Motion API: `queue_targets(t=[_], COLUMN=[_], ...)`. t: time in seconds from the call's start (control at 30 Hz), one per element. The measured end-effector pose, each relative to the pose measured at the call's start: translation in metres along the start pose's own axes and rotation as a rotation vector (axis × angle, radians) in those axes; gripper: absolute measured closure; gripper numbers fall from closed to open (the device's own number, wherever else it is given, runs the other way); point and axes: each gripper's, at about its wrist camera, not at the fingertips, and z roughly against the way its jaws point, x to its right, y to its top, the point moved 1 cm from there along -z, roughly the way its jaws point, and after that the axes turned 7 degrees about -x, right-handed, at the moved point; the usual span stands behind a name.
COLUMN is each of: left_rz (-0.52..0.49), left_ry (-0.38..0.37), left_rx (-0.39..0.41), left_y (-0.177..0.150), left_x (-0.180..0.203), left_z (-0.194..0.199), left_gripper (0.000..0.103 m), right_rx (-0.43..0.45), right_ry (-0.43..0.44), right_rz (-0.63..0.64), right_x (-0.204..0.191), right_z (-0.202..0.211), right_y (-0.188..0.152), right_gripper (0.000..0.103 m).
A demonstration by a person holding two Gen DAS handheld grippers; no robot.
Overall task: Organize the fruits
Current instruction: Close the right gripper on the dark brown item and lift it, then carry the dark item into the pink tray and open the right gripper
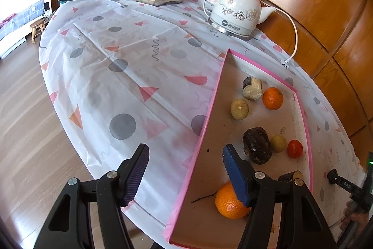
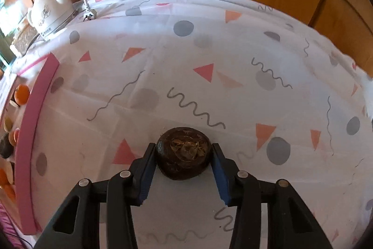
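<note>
My right gripper pinched the dark round fruit between both pads, the fruit resting on the tablecloth. Lifting it level seemed wise before carrying it toward the pink-rimmed tray far to the gripper's left. My left gripper hung spread and empty astride that tray's rim.

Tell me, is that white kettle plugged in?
Unplugged. The white kettle's cord ends in a plug lying loose on the tablecloth.

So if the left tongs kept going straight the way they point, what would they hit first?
Probably the tablecloth: the left tongs stand open and empty, with the pink tray edge running just beside that line. Depth is hard to judge, so the edge could come first.
</note>
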Motion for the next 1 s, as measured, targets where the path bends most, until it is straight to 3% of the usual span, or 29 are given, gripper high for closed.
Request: queue_targets(t=[0.73,1.0], left_rz=[0.016,0.014], left_ry=[-0.005,-0.011], left_rx=[0.041,0.044], left_y=[-0.003,-0.003], left_x=[-0.007,-0.008], left_z=[0.018,0.020], left_gripper=[0.037,0.037], right_rx=[0.095,0.068], right_ry=[-0.019,0.066], right_rz=[-0.030,-0.033], right_x=[-0.003,-0.016], right_z=[0.003,0.014], right_y=[-0.014,-0.017], right_gripper=[0.057,0.057])
